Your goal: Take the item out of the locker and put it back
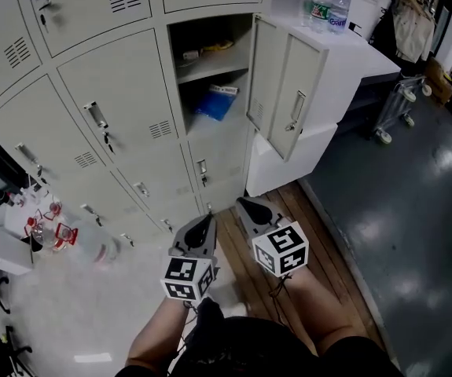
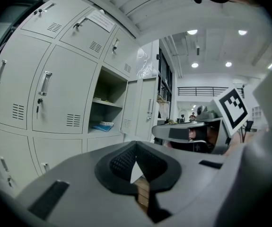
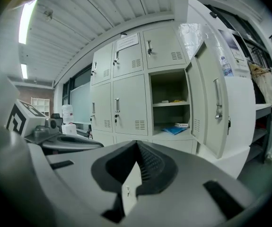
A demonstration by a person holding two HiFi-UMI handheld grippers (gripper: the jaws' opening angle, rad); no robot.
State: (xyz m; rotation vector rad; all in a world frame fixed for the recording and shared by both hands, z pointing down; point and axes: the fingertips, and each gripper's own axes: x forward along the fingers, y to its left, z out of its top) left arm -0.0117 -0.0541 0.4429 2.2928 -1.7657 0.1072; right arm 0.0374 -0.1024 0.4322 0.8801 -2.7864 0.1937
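The open locker (image 1: 210,77) stands ahead, its door (image 1: 277,85) swung out to the right. A flat blue item (image 1: 214,100) lies on the locker's floor, also seen as the blue item (image 2: 102,126) and the blue item (image 3: 176,129) in the gripper views. A yellow thing (image 1: 212,48) rests on the shelf above it. My left gripper (image 1: 206,220) and right gripper (image 1: 245,204) are side by side, low and well short of the locker, both pointing at it. The left gripper (image 2: 136,162) is shut and empty. The right gripper (image 3: 136,160) is shut too, with nothing in it.
Closed lockers (image 1: 115,108) fill the wall to the left. A white cabinet (image 1: 343,61) with water bottles (image 1: 324,6) on top stands behind the open door. Red-capped bottles (image 1: 53,230) sit low at the left. A wheeled cart (image 1: 398,104) is at the right.
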